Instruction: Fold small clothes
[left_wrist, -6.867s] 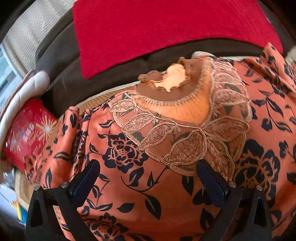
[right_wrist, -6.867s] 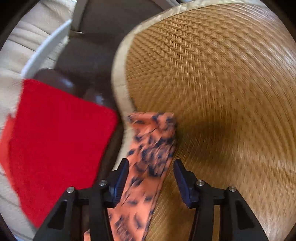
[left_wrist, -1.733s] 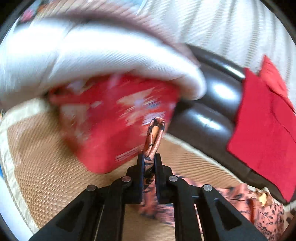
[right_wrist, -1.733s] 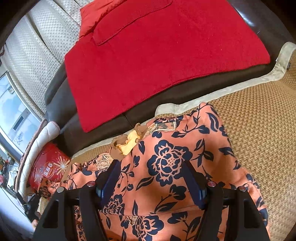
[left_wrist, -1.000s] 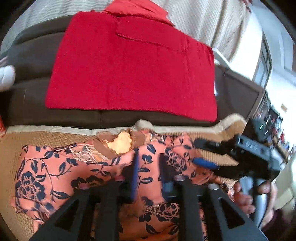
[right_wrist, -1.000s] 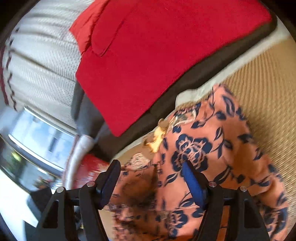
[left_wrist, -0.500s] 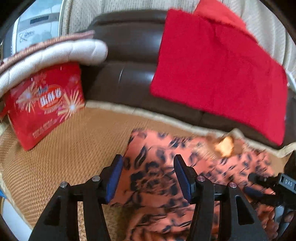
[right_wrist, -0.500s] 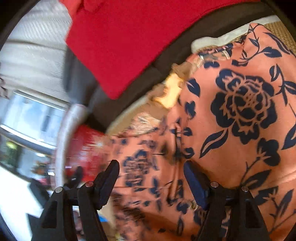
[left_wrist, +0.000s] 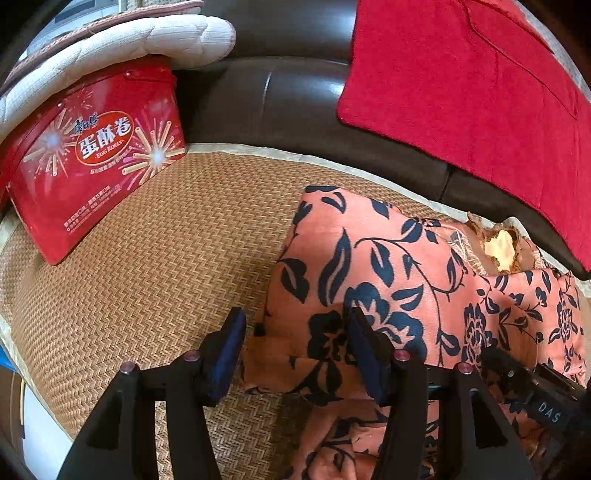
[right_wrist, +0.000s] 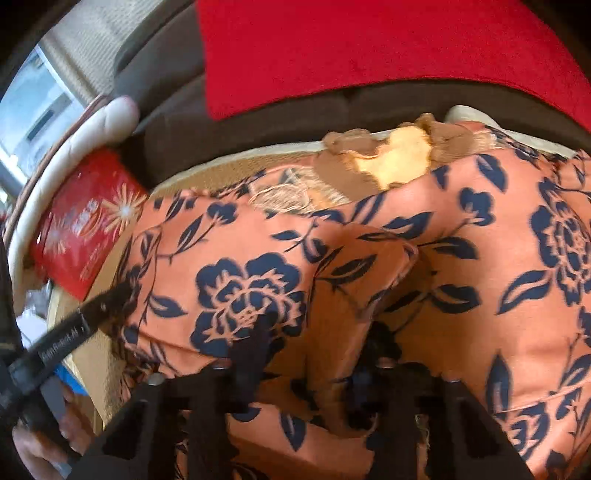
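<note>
Orange floral garment (left_wrist: 388, 266): lying folded on the woven mat (left_wrist: 147, 258), its collar toward one o'clock by the dark sofa back; lower edge cut off. Left gripper (left_wrist: 295, 350): hovering with jaws standing apart over the garment's nine o'clock corner, not pinching. Right gripper (right_wrist: 317, 354): blurred, jaws closing with a fabric ridge between them; contact hard to judge. Red tin (left_wrist: 92, 155): sitting at ten o'clock, partly tucked under a cushion.

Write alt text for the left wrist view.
The left tongs hang open over the near edge of an orange floral garment lying on a woven mat. A red egg-roll tin stands at left; a red cloth drapes the dark sofa behind.
</note>
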